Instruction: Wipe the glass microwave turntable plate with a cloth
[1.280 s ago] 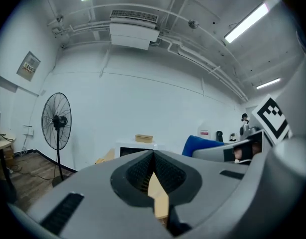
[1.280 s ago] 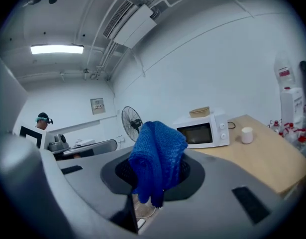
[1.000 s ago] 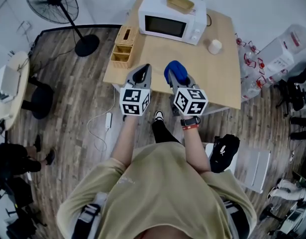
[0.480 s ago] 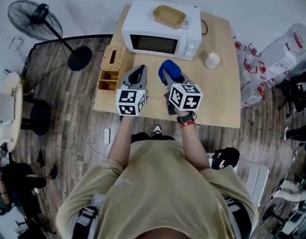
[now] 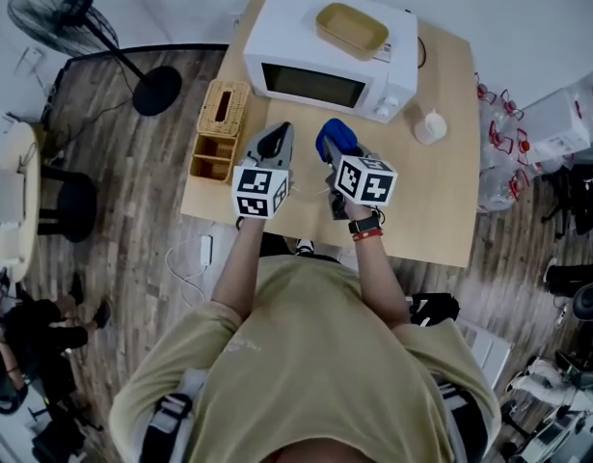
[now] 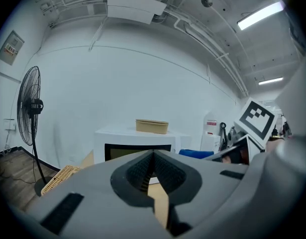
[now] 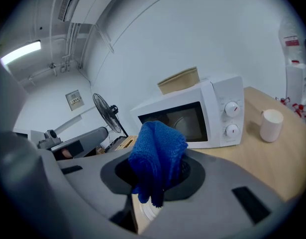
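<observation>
My right gripper (image 5: 333,148) is shut on a blue cloth (image 5: 335,135) and hovers over the wooden table (image 5: 426,210) in front of the white microwave (image 5: 325,51), whose door is closed. In the right gripper view the cloth (image 7: 157,153) bulges up from between the jaws. A pale ribbed round edge (image 7: 150,211) shows below them; I cannot tell whether it is the glass plate. My left gripper (image 5: 277,133) is beside it to the left, shut with nothing between its pads (image 6: 143,168). Both point at the microwave (image 6: 138,144).
A tan lidded box (image 5: 351,29) lies on top of the microwave. A white cup (image 5: 432,126) stands on the table to its right, and a wicker organiser (image 5: 219,128) sits at the table's left edge. A floor fan (image 5: 69,13) stands far left.
Both grippers have come forward from the table's near edge to over the table, closer to the microwave. The cloth stays held in the right gripper.
</observation>
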A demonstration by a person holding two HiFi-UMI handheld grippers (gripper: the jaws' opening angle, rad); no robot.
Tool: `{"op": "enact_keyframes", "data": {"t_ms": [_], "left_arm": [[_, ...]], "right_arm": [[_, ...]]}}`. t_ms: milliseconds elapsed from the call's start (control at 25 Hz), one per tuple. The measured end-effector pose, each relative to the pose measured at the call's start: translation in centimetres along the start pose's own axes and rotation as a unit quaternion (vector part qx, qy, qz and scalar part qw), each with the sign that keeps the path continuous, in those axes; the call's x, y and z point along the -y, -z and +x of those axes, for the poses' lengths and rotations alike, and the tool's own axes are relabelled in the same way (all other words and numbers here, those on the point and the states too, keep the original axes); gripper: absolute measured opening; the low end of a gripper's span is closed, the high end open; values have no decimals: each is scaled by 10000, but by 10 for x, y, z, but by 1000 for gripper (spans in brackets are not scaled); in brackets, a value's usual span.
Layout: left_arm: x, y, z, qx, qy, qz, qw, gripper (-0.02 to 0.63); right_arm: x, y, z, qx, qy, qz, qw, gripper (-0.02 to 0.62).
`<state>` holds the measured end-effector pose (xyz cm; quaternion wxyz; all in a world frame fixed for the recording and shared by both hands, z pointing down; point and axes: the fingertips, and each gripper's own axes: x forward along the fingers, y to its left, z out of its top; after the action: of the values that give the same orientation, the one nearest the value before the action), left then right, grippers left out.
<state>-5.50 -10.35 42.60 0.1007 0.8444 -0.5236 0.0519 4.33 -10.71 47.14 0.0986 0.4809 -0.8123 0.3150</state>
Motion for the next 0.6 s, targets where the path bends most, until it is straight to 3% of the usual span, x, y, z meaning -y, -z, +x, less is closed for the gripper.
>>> {"op": "enact_keyframes", "data": {"t_ms": [600], "left_arm": [[-55, 35, 68, -355, 195, -27, 9992, 17]], "right_arm": [[31, 60, 121, -1129, -94, 503, 9923, 110]]}}
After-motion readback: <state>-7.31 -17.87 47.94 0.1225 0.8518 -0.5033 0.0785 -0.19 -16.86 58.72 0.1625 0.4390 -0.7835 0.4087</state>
